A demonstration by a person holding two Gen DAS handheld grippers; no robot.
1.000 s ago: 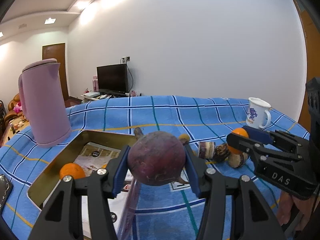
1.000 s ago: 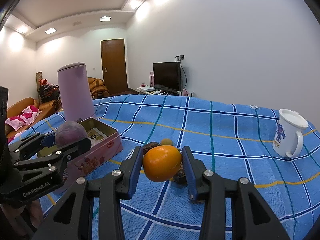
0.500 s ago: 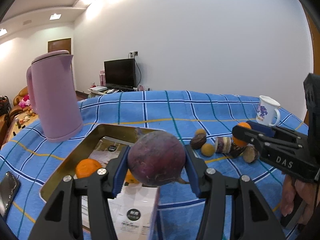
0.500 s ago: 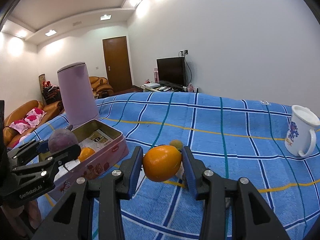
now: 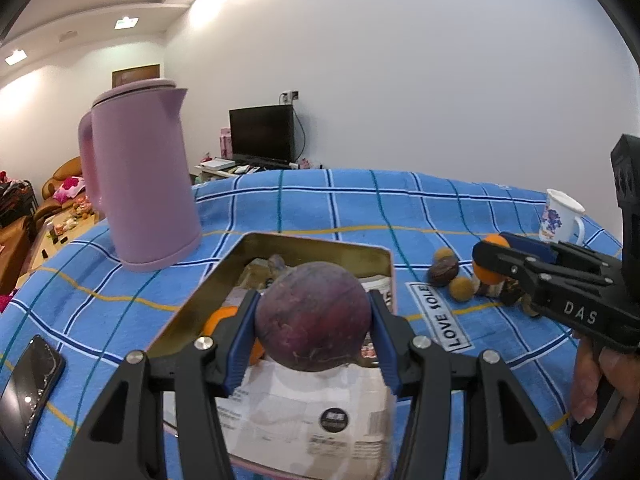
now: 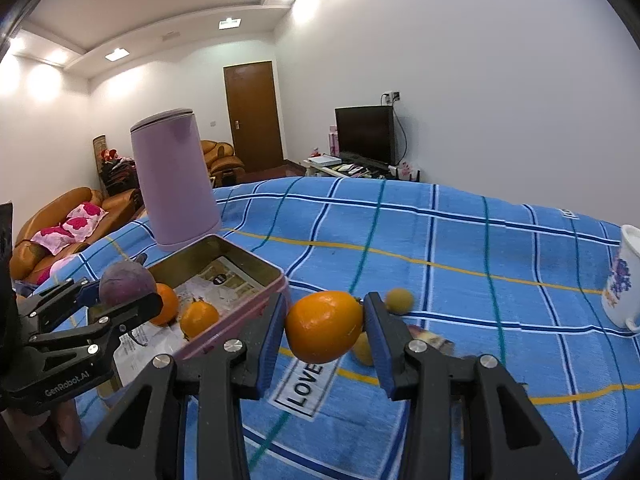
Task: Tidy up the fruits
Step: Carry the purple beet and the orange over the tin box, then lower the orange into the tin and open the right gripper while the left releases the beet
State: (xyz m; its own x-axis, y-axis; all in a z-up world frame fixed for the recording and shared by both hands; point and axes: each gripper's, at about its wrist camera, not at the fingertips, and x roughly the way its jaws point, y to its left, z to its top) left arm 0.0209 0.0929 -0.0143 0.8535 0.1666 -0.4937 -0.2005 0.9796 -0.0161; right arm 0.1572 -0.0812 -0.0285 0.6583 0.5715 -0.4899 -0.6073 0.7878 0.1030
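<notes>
A table under a blue plaid cloth [image 5: 360,208] fills the lower half of both views. On it, at left of centre in each, stands a tall lilac kettle [image 5: 140,176], well clear of the work, and below it lies an open rectangular tin [image 5: 320,246] lined with printed paper, which looks to be the collecting place for the fruit.

The left gripper [image 5: 312,320] is clamped on a round purple fruit [image 5: 314,316], dull-skinned and about as wide as the jaws allow, held above the tin's paper lining; judging by that position, it is being brought in for a drop. The right gripper [image 6: 325,330] is clenched on an orange [image 6: 325,332], hanging over the cloth just right of the tin's pink outer wall, probably waiting its turn so the two tools do not crowd the opening.

The right wrist view shows what the purple fruit hides in the left one: two oranges [image 6: 199,318] already lying inside the tin, near its lower corner. The left wrist view, in turn, shows the leftover pile [image 5: 460,280] at right of the frame, a dark round fruit, small tan ones and some darker pieces, largely blocked in the other view by the held orange. A white mug [image 5: 560,216] sits at the far right edge, and a phone [image 5: 32,384] lies at lower left.
</notes>
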